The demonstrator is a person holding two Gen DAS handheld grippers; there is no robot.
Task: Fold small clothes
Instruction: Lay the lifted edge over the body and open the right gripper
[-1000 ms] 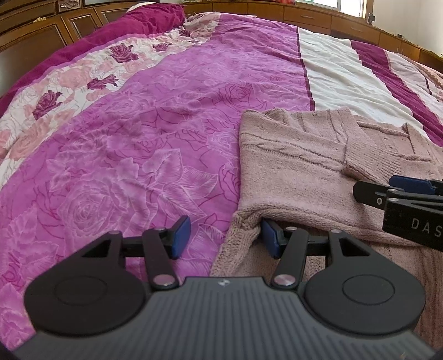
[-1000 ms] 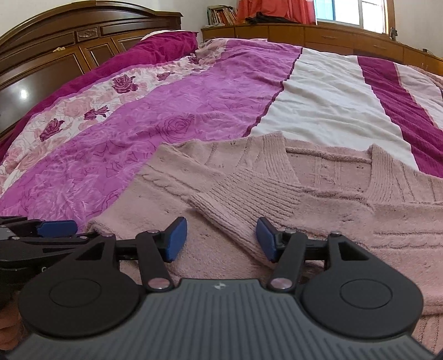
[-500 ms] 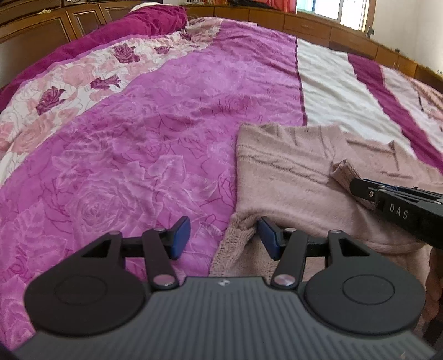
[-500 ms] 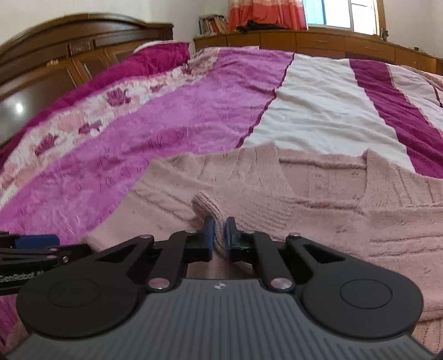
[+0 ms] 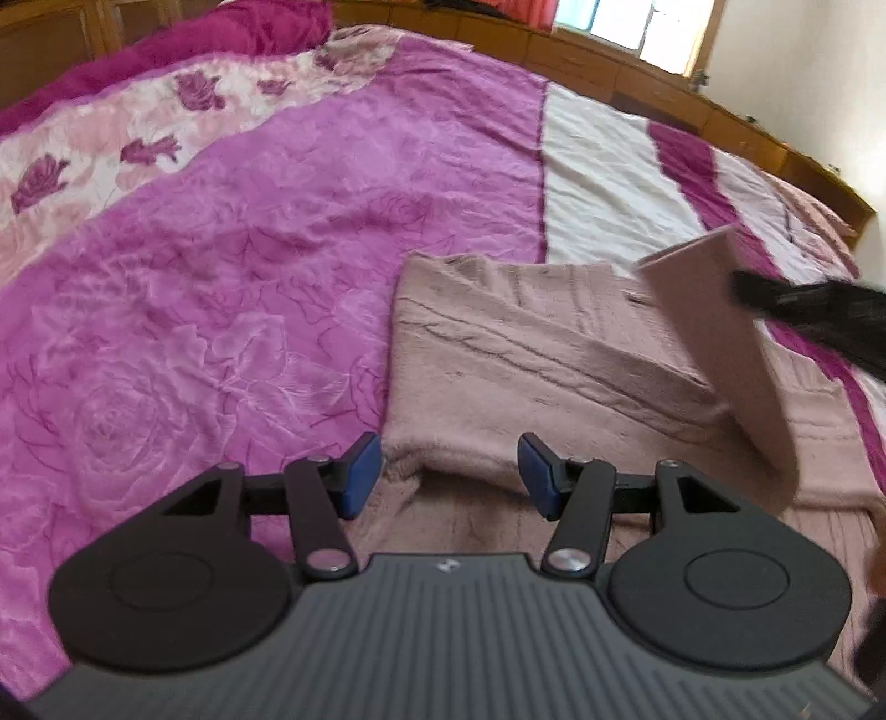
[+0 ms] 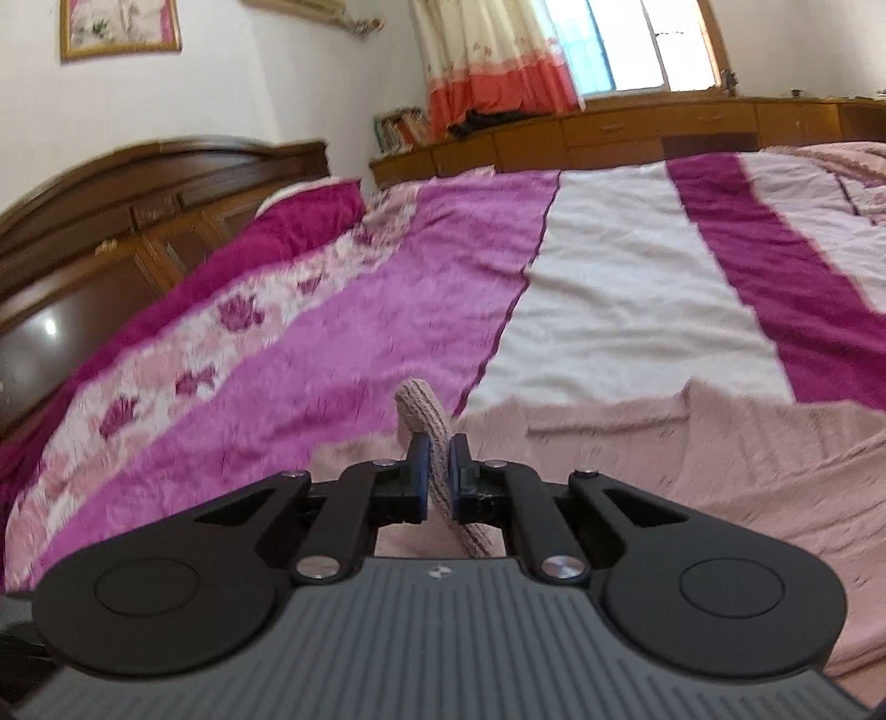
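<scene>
Our right gripper point(image 6: 436, 462) has just shut its fingers on the sweater point(image 5: 498, 354) sleeve point(image 6: 426, 415) and lifted it off the bed point(image 5: 249, 249). Our left gripper point(image 5: 448, 476) stays half open, holding nothing, low in the frame over the sweater's edge. Now we can fold the sleeve across.

The bed is covered by a bedspread point(image 6: 343, 332) with magenta, white and rose-patterned stripes. A dark wooden headboard point(image 6: 138, 221) is seen at the left, and low wooden cabinets point(image 6: 664, 133) are placed under the window point(image 6: 653, 50). A curtain point(image 6: 487, 61) and a framed picture point(image 6: 119, 25) are hung on the wall.
</scene>
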